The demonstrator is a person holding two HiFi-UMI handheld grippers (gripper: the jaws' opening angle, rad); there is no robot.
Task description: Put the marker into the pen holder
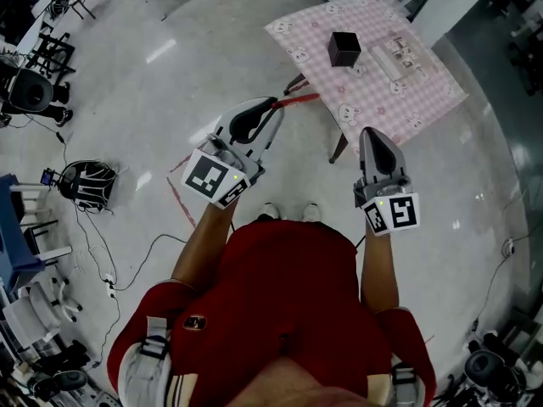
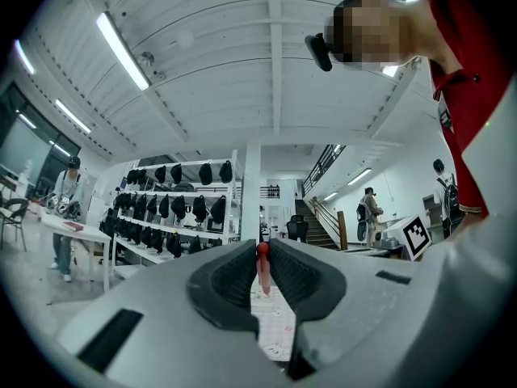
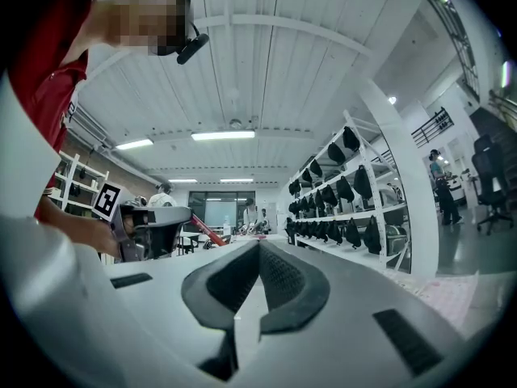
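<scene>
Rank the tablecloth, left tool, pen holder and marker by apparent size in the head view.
1. Tablecloth
2. Left tool, though it is nearer the camera
3. Pen holder
4. Marker: longer than the holder but thin, partly hidden in the tool

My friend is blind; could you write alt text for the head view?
Seen from above, a person in a red shirt holds two grippers; the left gripper clamps a red marker aimed toward a table with a black pen holder. The right gripper is shut, empty.
</scene>
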